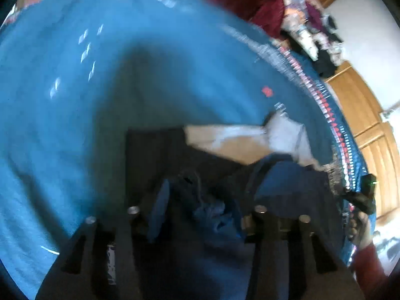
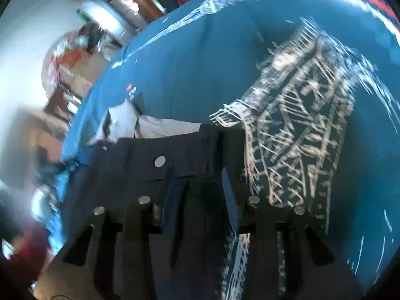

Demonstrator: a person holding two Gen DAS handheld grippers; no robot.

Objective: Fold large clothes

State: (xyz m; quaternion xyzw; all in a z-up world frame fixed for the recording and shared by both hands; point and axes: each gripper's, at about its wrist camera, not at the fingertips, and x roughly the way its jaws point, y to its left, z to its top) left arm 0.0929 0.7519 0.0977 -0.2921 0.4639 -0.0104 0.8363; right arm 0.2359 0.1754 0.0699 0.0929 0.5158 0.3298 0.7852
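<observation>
The dark navy trousers (image 2: 155,160) are lying on the blue bedspread (image 2: 190,70), waistband stretching sideways between the tongs, legs hidden. The right gripper (image 2: 200,190) is pinching the waistband, while the left gripper (image 1: 200,200) is clamping bunched navy cloth.

A bed (image 2: 190,57) under a blue cover (image 1: 62,80) with white patterning and a red-and-white border. Dark trousers (image 2: 140,160) lie on it, their light pocket lining (image 2: 160,127) turned out.

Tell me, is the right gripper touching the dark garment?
Touching. The right wrist view shows the right gripper with dark garment fabric pinched between its fingers.
</observation>
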